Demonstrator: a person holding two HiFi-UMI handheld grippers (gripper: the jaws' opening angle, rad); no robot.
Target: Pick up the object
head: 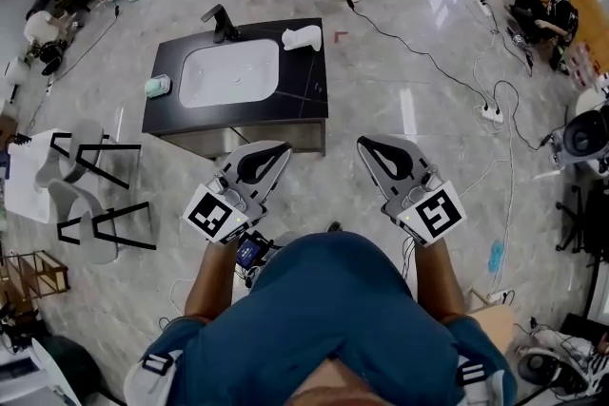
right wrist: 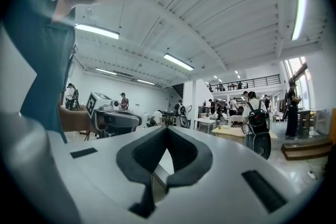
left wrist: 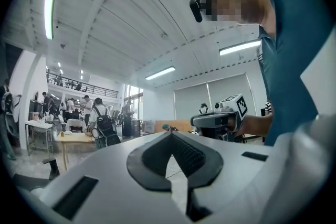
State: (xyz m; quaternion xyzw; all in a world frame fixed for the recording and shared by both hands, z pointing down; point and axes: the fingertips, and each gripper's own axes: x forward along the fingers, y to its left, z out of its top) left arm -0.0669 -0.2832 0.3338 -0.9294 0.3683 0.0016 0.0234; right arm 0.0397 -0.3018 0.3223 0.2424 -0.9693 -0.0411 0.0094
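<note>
Now left gripper [head: 283,148] closed, empty, right gripper [head: 365,145] likewise

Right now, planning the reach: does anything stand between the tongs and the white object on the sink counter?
Nothing visible does. The left tongs and right tongs hang shut, empty, short of the black counter; only bare countertop lies before the white object beside the basin.

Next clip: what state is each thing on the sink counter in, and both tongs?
Left tongs: shut, empty.
Right tongs: shut, empty.
Sink basin: empty.
Faucet: no water seen running.
Green object: lying on the counter, left of the basin.
White object: lying at the counter's far right corner.
</note>
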